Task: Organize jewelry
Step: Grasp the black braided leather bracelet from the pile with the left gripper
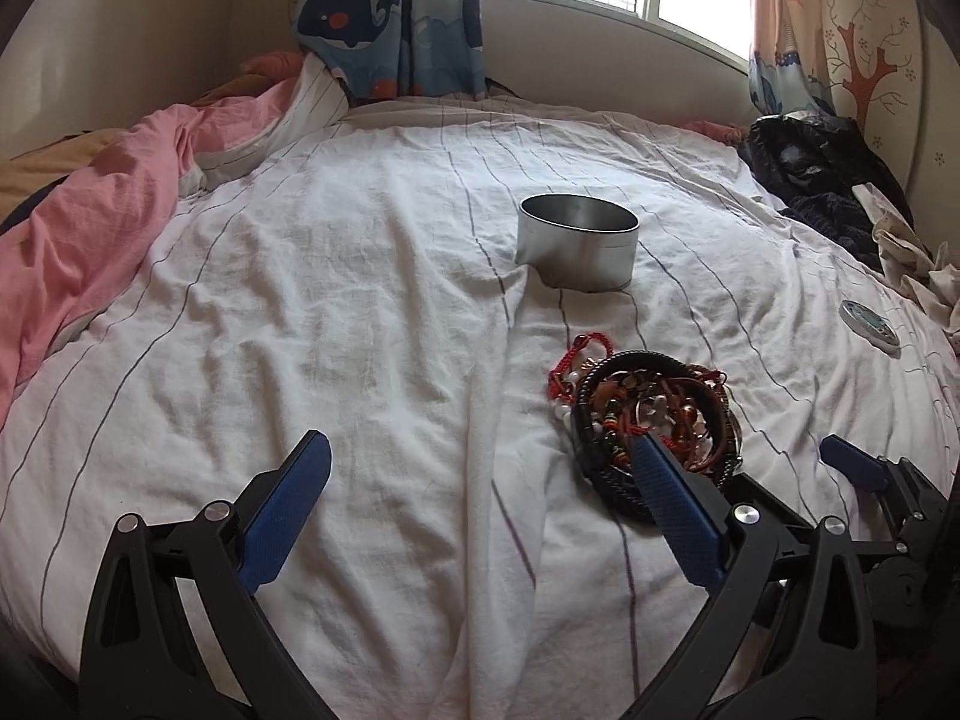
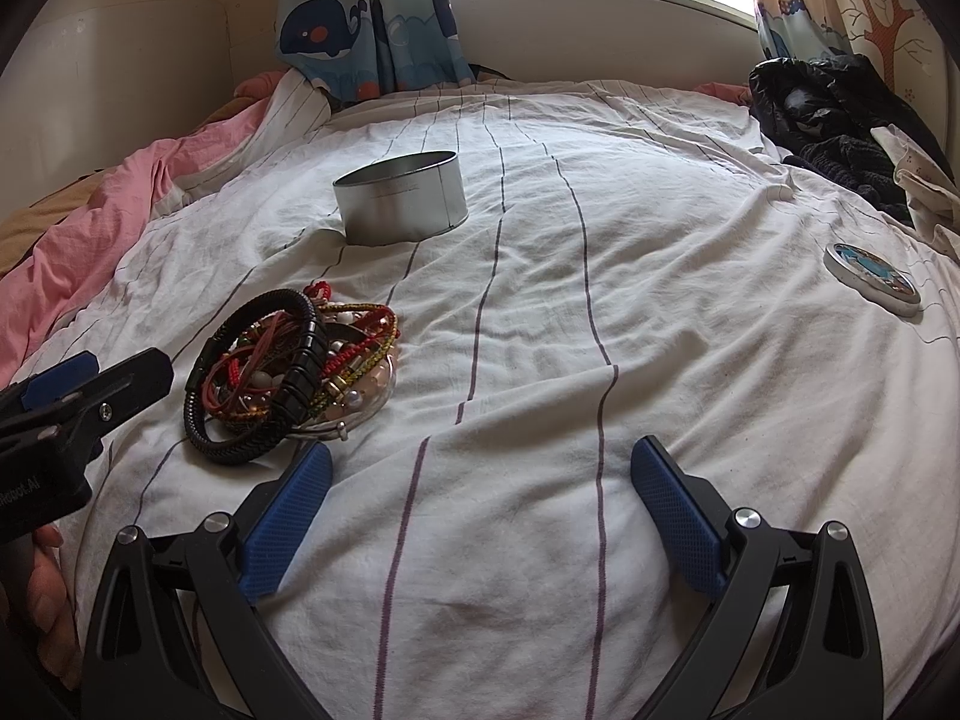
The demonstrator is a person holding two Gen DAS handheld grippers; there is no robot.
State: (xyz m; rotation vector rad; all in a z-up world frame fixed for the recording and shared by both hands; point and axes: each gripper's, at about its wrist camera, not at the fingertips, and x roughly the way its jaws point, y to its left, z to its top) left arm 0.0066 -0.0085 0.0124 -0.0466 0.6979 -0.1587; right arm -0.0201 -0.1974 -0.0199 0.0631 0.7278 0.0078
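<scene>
A tangled pile of bracelets (image 1: 645, 414), black braided, red cord and beaded, lies on the white striped bedsheet; it also shows in the right wrist view (image 2: 294, 369). An open round silver tin (image 1: 577, 240) stands behind it, seen too in the right wrist view (image 2: 402, 198). Its lid (image 2: 871, 277) lies far right. My left gripper (image 1: 480, 456) is open and empty, its right finger touching the pile's near edge. My right gripper (image 2: 480, 459) is open and empty, just right of the pile.
A pink quilt (image 1: 90, 228) is bunched at the left. Dark and pale clothes (image 2: 840, 120) are heaped at the far right by the wall. Whale-print curtains (image 1: 390, 18) hang under the window behind the bed.
</scene>
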